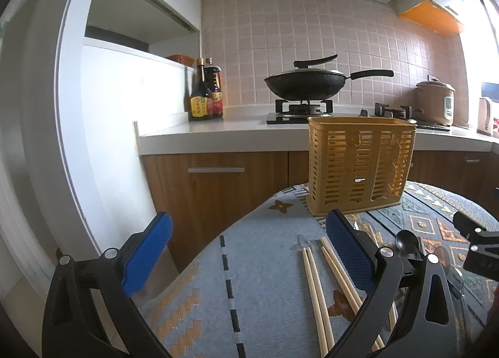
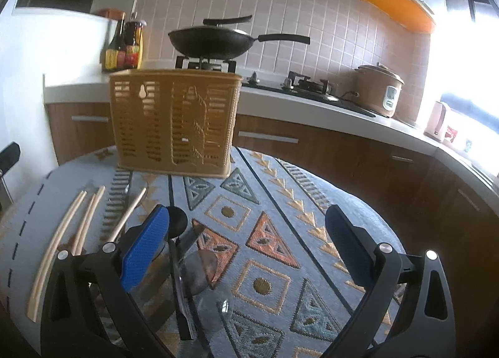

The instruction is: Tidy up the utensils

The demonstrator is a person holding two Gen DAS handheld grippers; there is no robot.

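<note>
A tan slotted utensil basket [image 1: 360,164] stands upright at the far side of the patterned tablecloth; it also shows in the right wrist view [image 2: 174,122]. Several wooden chopsticks [image 1: 315,289] lie on the cloth in front of it, left of centre in the right wrist view [image 2: 78,227]. A black spoon [image 2: 176,223] and clear plastic spoons [image 2: 204,267] lie beside my right gripper's left finger. My left gripper [image 1: 249,255] is open and empty, its right finger over the chopsticks. My right gripper [image 2: 248,252] is open and empty above the cloth.
The round table [image 2: 280,233] has a blue patterned cloth. Behind it runs a white counter [image 1: 218,133] with wooden cabinets, a black wok [image 1: 305,83] on a gas stove, sauce bottles [image 1: 205,95] and a rice cooker [image 2: 380,89]. A white wall stands at left.
</note>
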